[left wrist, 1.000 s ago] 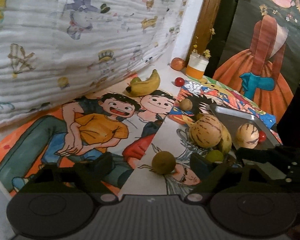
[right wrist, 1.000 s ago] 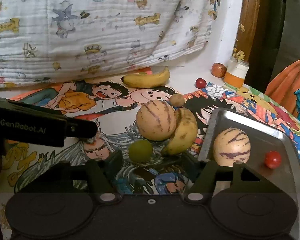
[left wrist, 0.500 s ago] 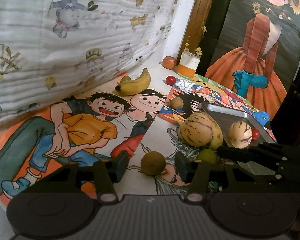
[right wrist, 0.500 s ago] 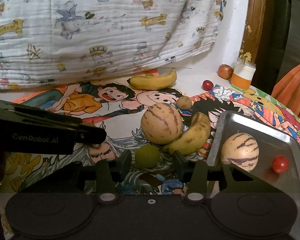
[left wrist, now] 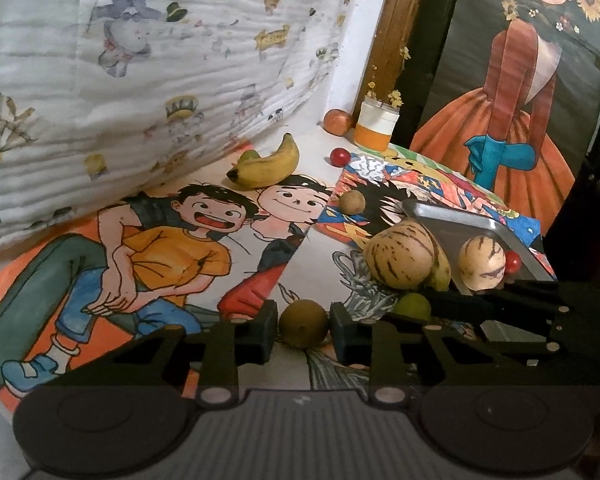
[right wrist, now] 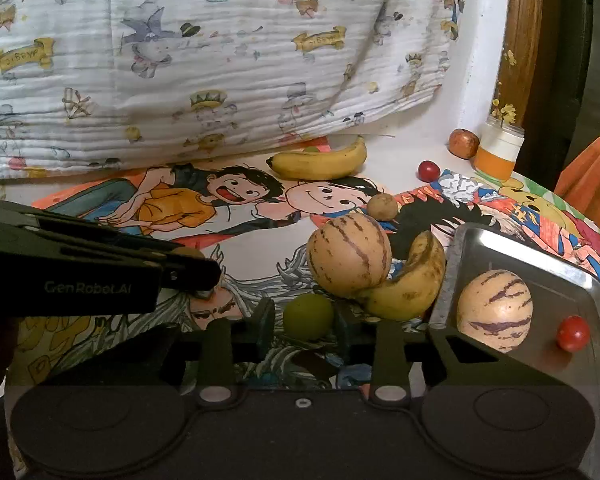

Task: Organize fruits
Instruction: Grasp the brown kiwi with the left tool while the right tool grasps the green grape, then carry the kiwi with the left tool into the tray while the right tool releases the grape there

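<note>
- Your left tool [left wrist: 304, 326] brackets a small brownish-green fruit [left wrist: 303, 323] low in the centre of the left wrist view; both fingers sit against its sides, so I judge it grasped, though the fruit appears to rest on the painted table [left wrist: 260, 240] and is not lifted.
- Your right tool [right wrist: 306, 320] does the same with a small green fruit [right wrist: 309, 317] low in the centre of the right wrist view; its fingers press the fruit's flanks, and that fruit too seems to be down on the table.
- The step in hand looks like a paired pick-up, one small fruit per tool; the metal tray [right wrist: 556, 276] at the right of the right wrist view already holds a striped melon [right wrist: 495, 310] and a red cherry tomato [right wrist: 573, 333].
- Outside the tray lie a larger striped melon [right wrist: 349, 255] touching a banana [right wrist: 410, 286], a second banana [right wrist: 320, 163] near the quilt, another small brown fruit [right wrist: 383, 207], a red tomato [right wrist: 428, 169] and a russet fruit [right wrist: 463, 143] beside the jar.
- The next move calls for lifting both fruits straight up; carry the right one over the tray's raised rim, clear of the banana just beside it; bring the left one across without the two tools colliding.
</note>
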`<state>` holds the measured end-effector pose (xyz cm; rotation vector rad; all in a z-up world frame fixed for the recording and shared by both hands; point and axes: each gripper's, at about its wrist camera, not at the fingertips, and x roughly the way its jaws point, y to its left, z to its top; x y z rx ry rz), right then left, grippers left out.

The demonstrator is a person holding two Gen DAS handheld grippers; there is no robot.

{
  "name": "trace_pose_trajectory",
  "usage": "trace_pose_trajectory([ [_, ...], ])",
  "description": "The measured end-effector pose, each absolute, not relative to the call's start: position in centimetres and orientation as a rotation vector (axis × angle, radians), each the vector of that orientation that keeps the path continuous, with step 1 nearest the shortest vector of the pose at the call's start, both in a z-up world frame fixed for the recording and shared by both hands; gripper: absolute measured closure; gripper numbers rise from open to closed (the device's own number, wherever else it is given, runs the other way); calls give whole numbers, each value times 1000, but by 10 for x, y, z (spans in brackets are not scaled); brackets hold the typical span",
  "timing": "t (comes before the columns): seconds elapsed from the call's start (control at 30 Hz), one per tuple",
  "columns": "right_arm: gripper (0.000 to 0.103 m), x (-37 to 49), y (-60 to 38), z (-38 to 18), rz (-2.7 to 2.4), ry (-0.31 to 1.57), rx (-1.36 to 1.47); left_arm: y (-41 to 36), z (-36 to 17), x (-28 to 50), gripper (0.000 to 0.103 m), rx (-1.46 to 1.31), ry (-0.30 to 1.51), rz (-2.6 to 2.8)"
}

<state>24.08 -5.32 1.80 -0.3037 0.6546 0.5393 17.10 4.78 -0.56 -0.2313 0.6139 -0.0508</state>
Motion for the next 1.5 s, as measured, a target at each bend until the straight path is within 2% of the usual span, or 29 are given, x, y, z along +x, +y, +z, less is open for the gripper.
trace_pose_trajectory([
  [0.07,74,241,-54,18,533,655,-303,48,-5,171,73,-233,616,-49],
  [0.63,75,226,-95,34,488,639,-156,33,-1,165,73,-302,621,-43],
  [1.13,75,228,-189,48,285,589,-47,-32,18,178,73,-261,602,-146],
  [1.5,75,244,-222,44,243,580,-103,-86,13,200,73,-204,611,-238],
])
